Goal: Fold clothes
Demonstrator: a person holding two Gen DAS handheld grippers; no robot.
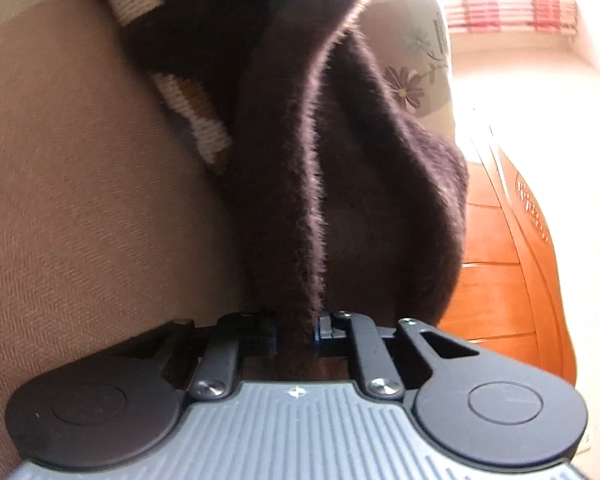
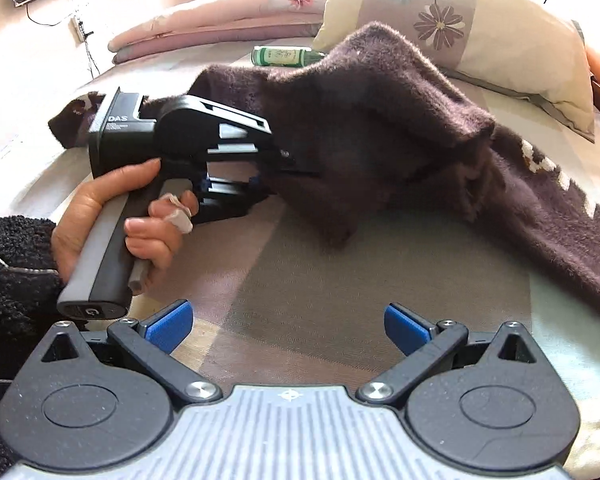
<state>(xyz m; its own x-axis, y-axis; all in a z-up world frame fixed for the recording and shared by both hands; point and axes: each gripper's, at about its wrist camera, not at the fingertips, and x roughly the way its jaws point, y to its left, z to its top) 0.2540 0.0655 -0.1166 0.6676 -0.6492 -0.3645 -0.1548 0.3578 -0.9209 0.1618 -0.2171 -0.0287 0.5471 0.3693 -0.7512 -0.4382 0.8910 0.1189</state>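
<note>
A: Where's the sweater (image 2: 380, 120)?

B: On the bed (image 2: 340, 280), in front of the pillow (image 2: 480, 32). The left gripper (image 1: 296, 330) is clamped on a bunched fold, lifted off the bed.

A: And the right gripper (image 2: 288, 326)?

B: Jaws spread, holding nothing, nearer than the sweater. I'd have it pinch the slack edge nearest, keeping both corners level.

**Dark fuzzy sweater, half lifted off the bed**

Lying rumpled across the bed (image 2: 300, 280), a dark brown fuzzy sweater (image 2: 380, 120) with cream patterned bands. Hanging bunched and raised at one fold, being pinched there by the left gripper (image 1: 296, 332). Trailing flat toward the right, one sleeve stretching away to the far left.
</note>
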